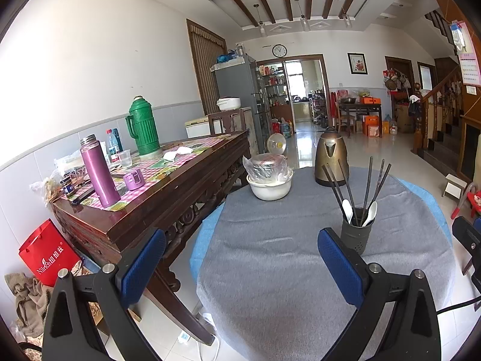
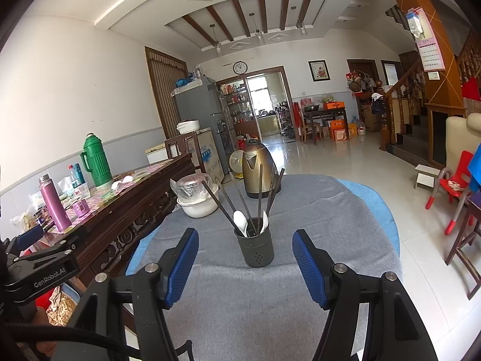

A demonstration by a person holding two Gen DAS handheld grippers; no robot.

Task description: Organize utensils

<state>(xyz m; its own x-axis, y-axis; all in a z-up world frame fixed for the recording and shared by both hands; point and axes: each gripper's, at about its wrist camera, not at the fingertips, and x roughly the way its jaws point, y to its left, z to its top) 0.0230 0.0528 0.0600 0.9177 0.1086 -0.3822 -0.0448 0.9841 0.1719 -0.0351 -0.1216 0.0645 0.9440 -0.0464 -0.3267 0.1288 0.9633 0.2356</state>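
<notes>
**Utensil holder upright on grey-covered tabletop; both tools open and empty**

The dark utensil holder (image 2: 258, 248) stands upright on the grey cloth (image 2: 270, 294) that covers the round tabletop (image 2: 387, 210). It holds several dark chopsticks (image 2: 260, 192), fanned outward and leaning against the rim, and two white spoons (image 2: 240, 221) with bowls up. In the right wrist view the holder sits ahead of the right tool (image 2: 245, 266), centred between its blue-padded fingers (image 2: 183, 266) but beyond their tips, not touched. The right tool's jaws stand well apart with nothing between the pads. The left tool (image 1: 240, 266) is likewise spread wide and grips nothing; in its view the holder lies just past the right-hand pad, whether in contact cannot be told.

Further back on the cloth: a white bowl (image 1: 269, 188) carrying a plastic-wrapped container (image 1: 266, 167), and a bronze-coloured electric kettle (image 1: 330, 158), well apart from each other. Beside the round tabletop stands a carved wooden side table (image 1: 168, 198) bearing a purple flask (image 1: 100, 173) and a green thermos (image 1: 142, 126).
</notes>
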